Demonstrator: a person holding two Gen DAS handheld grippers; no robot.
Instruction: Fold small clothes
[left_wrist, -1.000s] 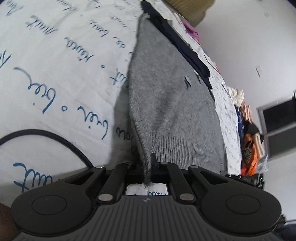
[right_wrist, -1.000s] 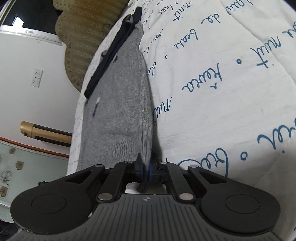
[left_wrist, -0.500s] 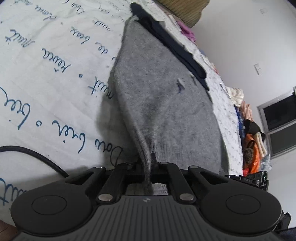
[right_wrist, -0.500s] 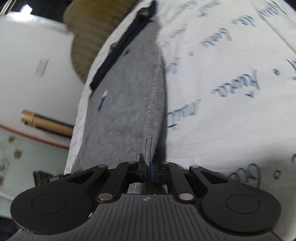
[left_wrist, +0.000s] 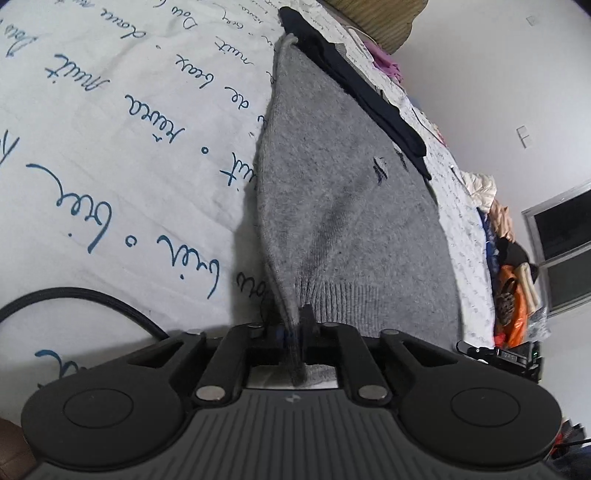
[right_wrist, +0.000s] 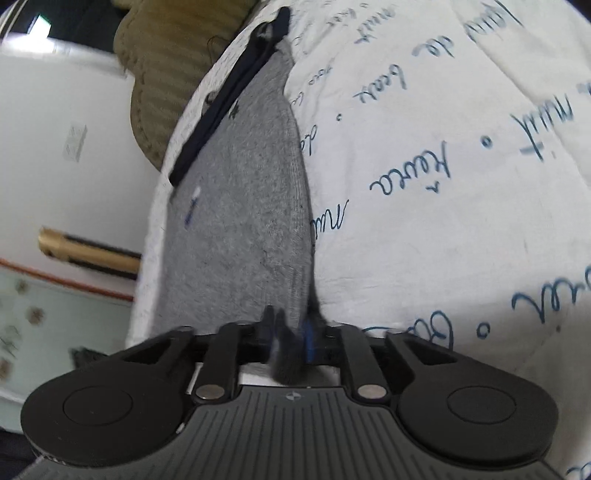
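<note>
A grey knit sweater lies flat on a white bedsheet with blue script. A dark navy garment lies along its far side. My left gripper has the ribbed hem edge between its pads, which still touch the fabric while the jaws are opening. In the right wrist view the same sweater runs away from my right gripper. Its jaws are opening and stand visibly apart, with the blurred fabric edge loose between them. The navy garment lies at the sweater's left.
A black cable curves over the sheet at the left. A heap of mixed clothes sits past the bed's right edge, near a window. An olive ribbed cushion is at the bed's head; a gold-and-black tube lies beyond the left edge.
Both grippers' jaws have parted from tightly pinched, the right more than the left. The sweater's held edges have slackened and it still lies spread on the sheet.
</note>
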